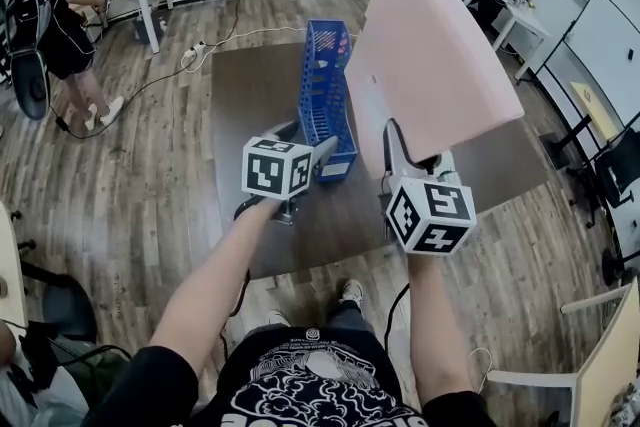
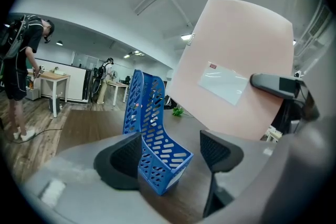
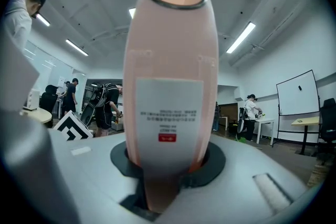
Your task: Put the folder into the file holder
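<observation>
Folder [image 1: 440, 45], pink and broad, hangs tilted in the air over the right side of the dark tabletop [image 1: 250, 95]. The jaws of my right gripper [image 3: 168, 165] pinch it at its lower edge (its label faces that gripper's camera). The blue file holder [image 1: 325, 85] stands on the tabletop just left of the folder. My left gripper [image 2: 170, 152] sits at the holder's low near end, jaws spread, with the holder's corner between them; I cannot tell whether a pad touches it. A person [image 1: 55, 5] stands far left.
</observation>
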`<state>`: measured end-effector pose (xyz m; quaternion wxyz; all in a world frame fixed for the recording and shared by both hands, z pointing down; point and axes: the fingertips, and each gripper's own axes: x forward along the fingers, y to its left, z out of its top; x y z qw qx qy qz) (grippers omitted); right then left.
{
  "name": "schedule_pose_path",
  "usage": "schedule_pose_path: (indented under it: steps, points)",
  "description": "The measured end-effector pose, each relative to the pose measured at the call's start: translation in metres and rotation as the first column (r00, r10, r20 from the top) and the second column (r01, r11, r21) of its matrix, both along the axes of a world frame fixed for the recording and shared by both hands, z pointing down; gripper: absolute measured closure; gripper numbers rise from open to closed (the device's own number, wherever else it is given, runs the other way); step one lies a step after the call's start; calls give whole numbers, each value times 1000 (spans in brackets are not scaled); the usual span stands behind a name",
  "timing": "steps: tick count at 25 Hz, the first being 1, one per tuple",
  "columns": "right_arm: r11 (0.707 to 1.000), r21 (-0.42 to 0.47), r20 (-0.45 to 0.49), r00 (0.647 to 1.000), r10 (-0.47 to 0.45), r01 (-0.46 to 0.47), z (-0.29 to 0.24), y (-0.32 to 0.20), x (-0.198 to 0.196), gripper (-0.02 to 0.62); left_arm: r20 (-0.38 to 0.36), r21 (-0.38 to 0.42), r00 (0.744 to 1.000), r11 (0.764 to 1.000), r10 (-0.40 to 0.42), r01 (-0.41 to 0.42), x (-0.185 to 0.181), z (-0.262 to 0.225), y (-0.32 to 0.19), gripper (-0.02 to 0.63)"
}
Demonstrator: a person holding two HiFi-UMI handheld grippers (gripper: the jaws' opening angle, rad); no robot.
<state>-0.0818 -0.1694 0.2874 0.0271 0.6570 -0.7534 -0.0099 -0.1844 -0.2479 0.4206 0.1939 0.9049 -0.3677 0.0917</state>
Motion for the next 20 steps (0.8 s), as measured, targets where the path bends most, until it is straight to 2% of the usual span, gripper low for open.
schedule_pose_path:
  steps: [7,20]
  points:
    - [1000,-4,-7,999,-31,31,7,-13,-19,469,-15,0,999,999,-36,36,-22,0,4,253]
    - [996,-62,-17,998,-61,60,36,-67,-30,469,-22,-7,995,996,-94,94,-43,2,-10,253]
